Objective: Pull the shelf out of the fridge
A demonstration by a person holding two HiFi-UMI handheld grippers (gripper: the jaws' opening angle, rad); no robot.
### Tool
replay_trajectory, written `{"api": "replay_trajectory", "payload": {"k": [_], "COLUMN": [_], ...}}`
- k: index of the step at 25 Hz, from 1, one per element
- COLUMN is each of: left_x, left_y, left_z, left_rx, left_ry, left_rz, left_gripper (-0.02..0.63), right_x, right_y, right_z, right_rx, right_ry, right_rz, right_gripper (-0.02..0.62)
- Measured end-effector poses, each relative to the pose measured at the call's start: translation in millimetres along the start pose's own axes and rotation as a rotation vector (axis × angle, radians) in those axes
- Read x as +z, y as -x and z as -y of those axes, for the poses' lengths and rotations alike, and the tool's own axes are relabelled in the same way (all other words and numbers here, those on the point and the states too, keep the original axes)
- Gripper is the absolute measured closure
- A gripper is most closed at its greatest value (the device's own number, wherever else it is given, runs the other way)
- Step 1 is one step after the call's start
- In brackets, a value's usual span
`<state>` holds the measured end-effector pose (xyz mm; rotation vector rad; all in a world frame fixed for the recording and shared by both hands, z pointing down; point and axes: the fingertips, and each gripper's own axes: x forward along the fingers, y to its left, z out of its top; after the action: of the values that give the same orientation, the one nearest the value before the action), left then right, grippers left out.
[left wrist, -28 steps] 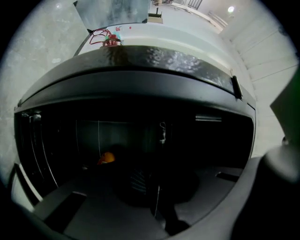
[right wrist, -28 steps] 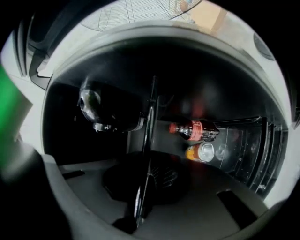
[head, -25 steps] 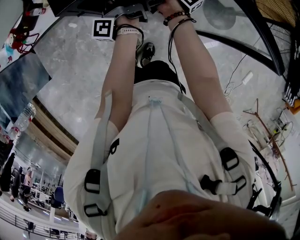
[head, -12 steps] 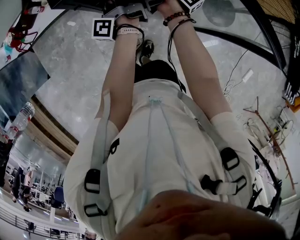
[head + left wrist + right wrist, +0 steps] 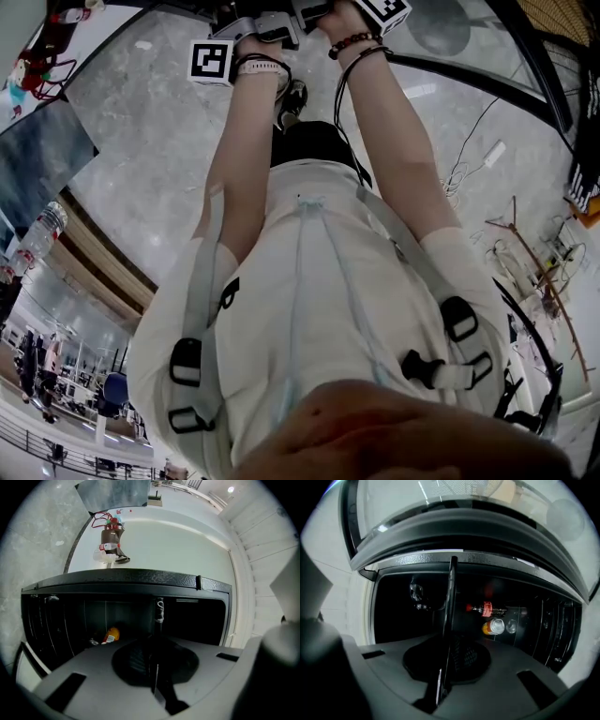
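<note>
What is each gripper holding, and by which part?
The left gripper and the right gripper are both shut on the shelf, a thin dark panel seen edge-on. They pinch its front edge, the one nearest the person.

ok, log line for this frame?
left gripper: shut on shelf | right gripper: shut on shelf | fridge: open, can inside

Heavy fisheye bending in all views, black vignette ringing both gripper views, fridge interior (image 5: 197,620) near-black, shelf edge (image 5: 450,597) a bare silhouette, marble floor (image 5: 150,141) evenly bright, small ceiling-light glare spots
</note>
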<state>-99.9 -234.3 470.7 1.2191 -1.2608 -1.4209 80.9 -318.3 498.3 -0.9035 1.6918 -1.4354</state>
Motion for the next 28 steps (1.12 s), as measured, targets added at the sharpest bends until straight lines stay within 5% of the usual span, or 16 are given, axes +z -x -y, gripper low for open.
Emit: {"api": "replay_trajectory", "payload": {"k": [14,28], "left_x": [-0.1,-2.7], "left_y": [25.7,51.1], "left_z": [-0.5,1.1], "left_rx": [-0.005,-0.002], "left_ry": [0.003,0.021], "left_rz": [-0.032,-0.064], "left_gripper": [0.589,0.589], "right_x": [-2.4,-27.7], "right_y": [32.1,57.4], "right_z": [9.6,-27.1], "right_rx": [0.024,-0.002], "right_ry": [0.026,-0.025], "right_rz": [0.025,0.035], "right_gripper": [0.565,0.566]}}
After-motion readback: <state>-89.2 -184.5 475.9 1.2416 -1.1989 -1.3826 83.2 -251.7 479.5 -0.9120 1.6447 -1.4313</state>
